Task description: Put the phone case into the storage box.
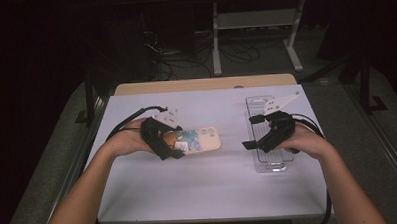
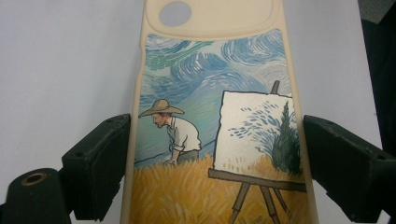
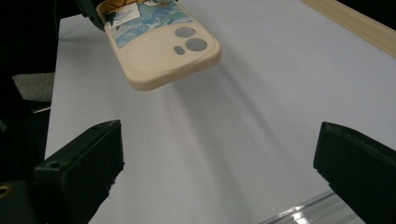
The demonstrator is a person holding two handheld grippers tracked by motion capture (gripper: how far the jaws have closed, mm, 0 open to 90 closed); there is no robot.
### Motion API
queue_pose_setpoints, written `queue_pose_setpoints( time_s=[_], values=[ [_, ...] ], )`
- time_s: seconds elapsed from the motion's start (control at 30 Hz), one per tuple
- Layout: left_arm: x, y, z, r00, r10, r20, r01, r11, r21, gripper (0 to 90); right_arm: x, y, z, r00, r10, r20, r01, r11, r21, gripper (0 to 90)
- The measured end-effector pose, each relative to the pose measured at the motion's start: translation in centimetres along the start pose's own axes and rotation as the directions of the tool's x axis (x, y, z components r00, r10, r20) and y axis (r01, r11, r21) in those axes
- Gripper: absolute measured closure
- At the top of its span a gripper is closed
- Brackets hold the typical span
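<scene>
High view: one phone case (image 1: 203, 140) serves as the landmark, held just above the white counter (image 1: 209, 186) left of its middle. It is cream-coloured with a painted scene of a man in a straw hat and an easel in a wheat field under a swirling blue sky, and its camera cut-outs point toward the right.

Left of the case, and overlapping its left end, is the left hand-held gripper (image 1: 173, 143), one of two in the scene. In the left gripper view its two black jaws stand on either side of the case (image 2: 217, 140) and pinch it by its long edges, wide apart because the case fills the space between them.

Right of the case, well apart from it, is the right hand-held gripper (image 1: 252, 144), pointing toward the case. In the right gripper view its two jaws are spread wide with nothing between them, bare counter (image 3: 261, 121) beneath, and the case (image 3: 163, 51) hangs farther off, casting a soft shadow.

Right of the case again, under the right hand, lies one clear plastic tray (image 1: 273, 162), long and narrow, on the counter; a shiny edge of it (image 3: 303, 214) shows at the bottom of the right gripper view.
</scene>
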State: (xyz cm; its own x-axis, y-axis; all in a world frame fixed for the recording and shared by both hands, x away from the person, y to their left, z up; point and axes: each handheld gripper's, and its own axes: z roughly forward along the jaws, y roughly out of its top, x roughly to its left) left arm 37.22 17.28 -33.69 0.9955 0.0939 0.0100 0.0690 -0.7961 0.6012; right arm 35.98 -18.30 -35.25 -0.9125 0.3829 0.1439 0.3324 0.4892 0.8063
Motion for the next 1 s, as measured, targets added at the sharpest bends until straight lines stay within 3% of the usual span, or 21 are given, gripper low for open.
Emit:
queue_pose_setpoints(
  time_s=[0.23, 0.5, 0.6, 1.0],
  values=[
    [-0.1, 0.5, 0.3, 0.9995, 0.027, 0.017, -0.027, 0.9995, 0.015, 11.2, 0.4, 1.1, 0.6, 0.9993, -0.015, -0.035, 0.016, 0.999, 0.032, 1.1],
    [-0.2, 1.2, 0.3, 0.9970, 0.068, 0.037, -0.068, 0.9974, 0.022, 11.2, 0.7, 2.3, 1.4, 0.9956, -0.075, -0.057, 0.079, 0.995, 0.066, 1.1],
    [-0.3, 1.5, 0.3, 0.9953, 0.084, 0.049, -0.086, 0.9959, 0.031, 11.2, 1.0, 2.8, 1.7, 0.9951, -0.071, -0.069, 0.076, 0.994, 0.074, 1.0],
    [-0.3, 2.1, 0.7, 0.9924, 0.103, 0.068, -0.106, 0.9935, 0.043, 11.2, 1.7, 4.3, 3.1, 0.9843, -0.147, -0.097, 0.157, 0.983, 0.093, 0.6]
  ],
)
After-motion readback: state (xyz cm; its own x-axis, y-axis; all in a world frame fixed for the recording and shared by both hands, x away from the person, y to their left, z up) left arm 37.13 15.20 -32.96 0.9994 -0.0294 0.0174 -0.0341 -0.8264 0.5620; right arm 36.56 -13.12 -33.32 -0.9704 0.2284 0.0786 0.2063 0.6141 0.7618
